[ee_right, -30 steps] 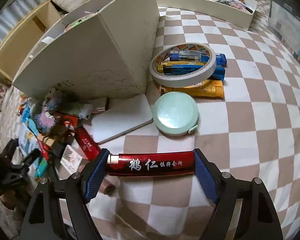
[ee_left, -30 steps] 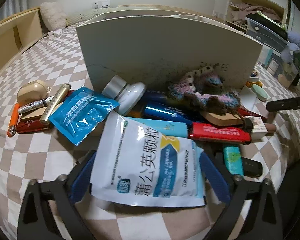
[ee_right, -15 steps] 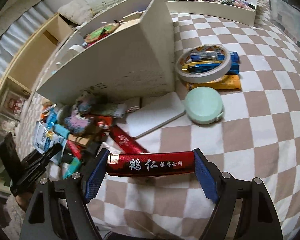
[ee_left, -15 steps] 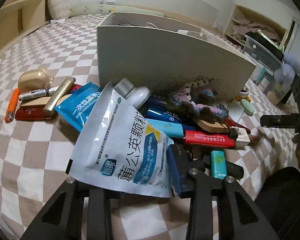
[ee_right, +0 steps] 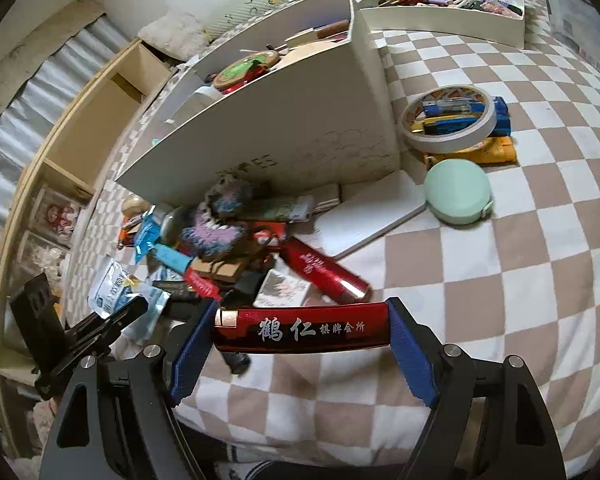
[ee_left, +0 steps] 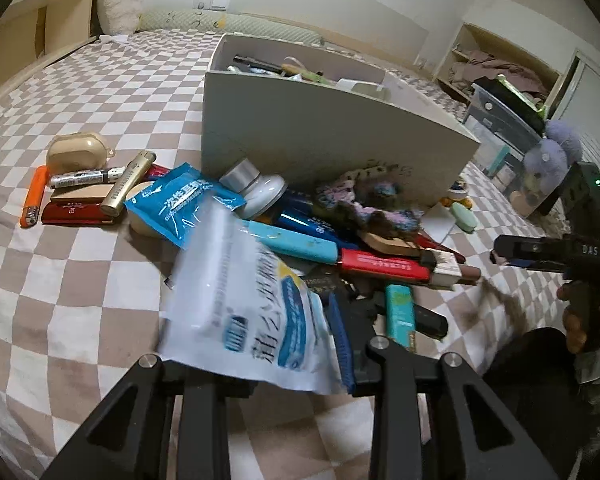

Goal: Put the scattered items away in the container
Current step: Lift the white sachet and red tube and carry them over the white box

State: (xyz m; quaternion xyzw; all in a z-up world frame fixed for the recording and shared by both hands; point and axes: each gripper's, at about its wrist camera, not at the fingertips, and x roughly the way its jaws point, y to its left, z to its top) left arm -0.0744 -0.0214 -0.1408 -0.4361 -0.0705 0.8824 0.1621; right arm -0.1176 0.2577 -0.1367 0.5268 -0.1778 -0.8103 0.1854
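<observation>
My left gripper [ee_left: 300, 344] is shut on a white and blue medicine sachet [ee_left: 244, 300] and holds it above the pile of small items [ee_left: 340, 248]. It also shows in the right wrist view [ee_right: 112, 320], with the sachet [ee_right: 112, 284] in it. My right gripper [ee_right: 300, 344] is shut on a red lighter [ee_right: 300, 330] held crosswise between its blue pads, above the bed. The white container [ee_left: 320, 128] stands behind the pile, with several items inside; it also shows in the right wrist view [ee_right: 284, 120].
Loose lighters, a battery and a beige case [ee_left: 74, 152] lie left of the pile. A tape roll [ee_right: 450, 118], a green round case [ee_right: 458, 192] and a white card [ee_right: 364, 216] lie right of the container. A second white tray [ee_right: 444, 20] stands farther back.
Both grippers have risen with their loads. The left gripper has lifted the sachet off the pile and tilted it. The view now looks into the container.
</observation>
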